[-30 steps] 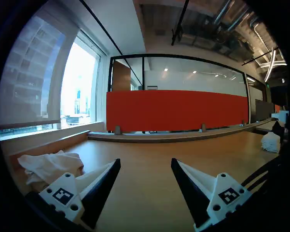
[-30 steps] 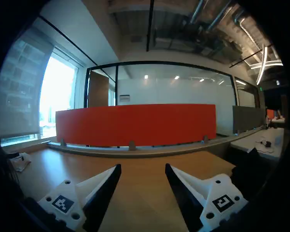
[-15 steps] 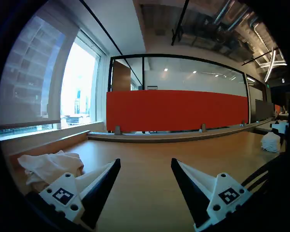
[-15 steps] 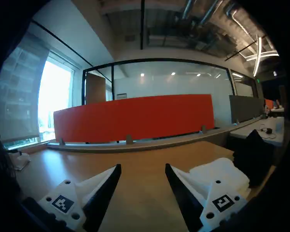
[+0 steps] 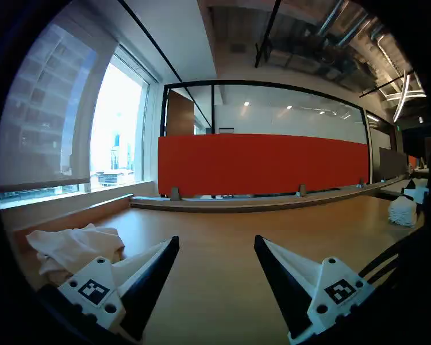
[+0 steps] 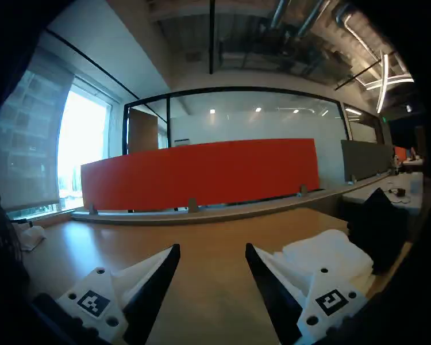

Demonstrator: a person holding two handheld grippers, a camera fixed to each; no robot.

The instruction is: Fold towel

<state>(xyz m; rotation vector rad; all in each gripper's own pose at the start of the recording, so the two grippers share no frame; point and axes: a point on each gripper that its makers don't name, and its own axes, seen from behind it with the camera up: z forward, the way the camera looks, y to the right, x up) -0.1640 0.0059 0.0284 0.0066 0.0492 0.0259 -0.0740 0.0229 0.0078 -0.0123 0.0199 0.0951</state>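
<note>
A crumpled white towel (image 5: 74,247) lies on the wooden table (image 5: 227,230) at the left of the left gripper view, partly behind the left finger. My left gripper (image 5: 215,253) is open above the table with nothing between its fingers. A folded white towel stack (image 6: 324,253) sits at the right in the right gripper view, just behind the right finger; the same stack (image 5: 402,211) appears far right in the left gripper view. My right gripper (image 6: 212,259) is open and empty, to the left of the stack. The crumpled towel (image 6: 30,237) appears small at far left.
A red divider panel (image 5: 261,163) runs along the table's far edge, with a glass wall behind. Windows line the left side. A black object (image 6: 376,227) stands right of the folded stack. Another desk (image 6: 396,192) is at the far right.
The right gripper view has swung right and tilted, bringing the folded stack into sight beside its right finger. The left gripper has stayed still.
</note>
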